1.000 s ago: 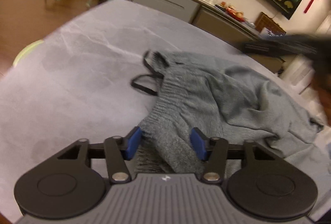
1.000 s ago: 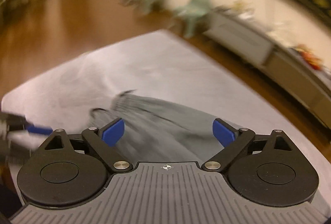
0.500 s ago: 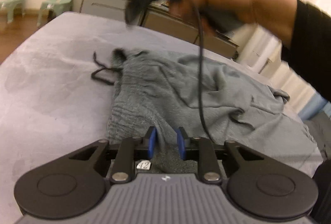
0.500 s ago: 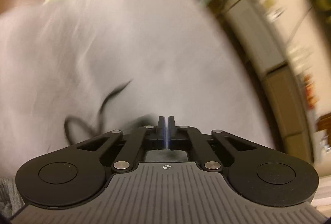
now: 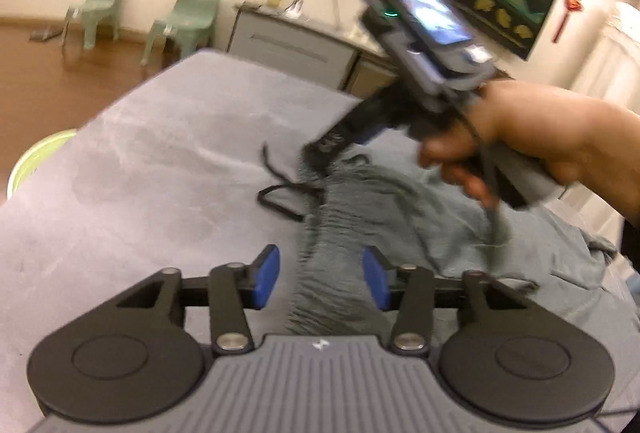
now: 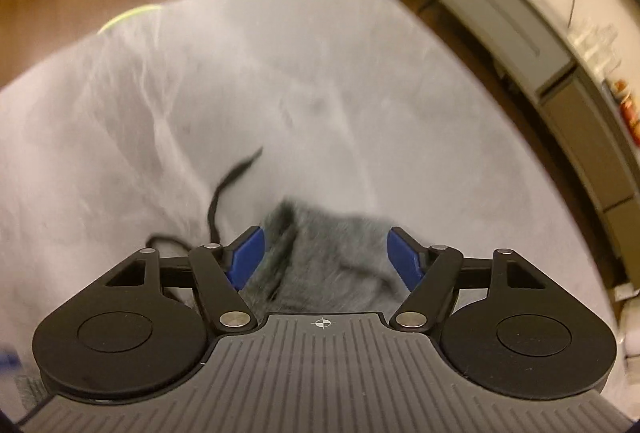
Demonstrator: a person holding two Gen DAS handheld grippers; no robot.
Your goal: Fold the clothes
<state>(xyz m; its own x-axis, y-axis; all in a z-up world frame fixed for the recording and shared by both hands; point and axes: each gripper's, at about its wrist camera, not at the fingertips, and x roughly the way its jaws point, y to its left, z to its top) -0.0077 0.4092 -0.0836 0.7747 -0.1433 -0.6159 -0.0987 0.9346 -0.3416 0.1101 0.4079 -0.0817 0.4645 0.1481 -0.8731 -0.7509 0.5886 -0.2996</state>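
A grey knitted garment (image 5: 360, 217) lies crumpled on a pale grey bed cover (image 5: 152, 193), spreading from the near middle out toward the right edge. A thin black cord (image 5: 280, 193) trails off its far left corner onto the bare cover.

The left gripper (image 5: 322, 275) is low over the near end of the garment. Its jaws have just been opening and stand apart — a ribbed fold of the fabric runs up between the blue pads (image 5: 266, 275), but neither pad presses on it.

The right gripper (image 6: 326, 259), seen from its own camera, points steeply down at the garment's far corner (image 6: 320, 253). Its jaws have just been opening too, and now stand wide, with the fuzzy grey corner between the pads and a gap on either side. In the left wrist view a bare hand (image 5: 532, 141) grips this tool's handle on the right, its fingertips down at the fabric by the cord; the picture is blurred there.

Beyond the bed are a wooden floor (image 5: 48, 89), two pale green chairs (image 5: 184, 17) against the wall and a long grey cabinet (image 5: 292, 49). A yellow-green rim (image 5: 36, 157) shows past the bed's left edge.
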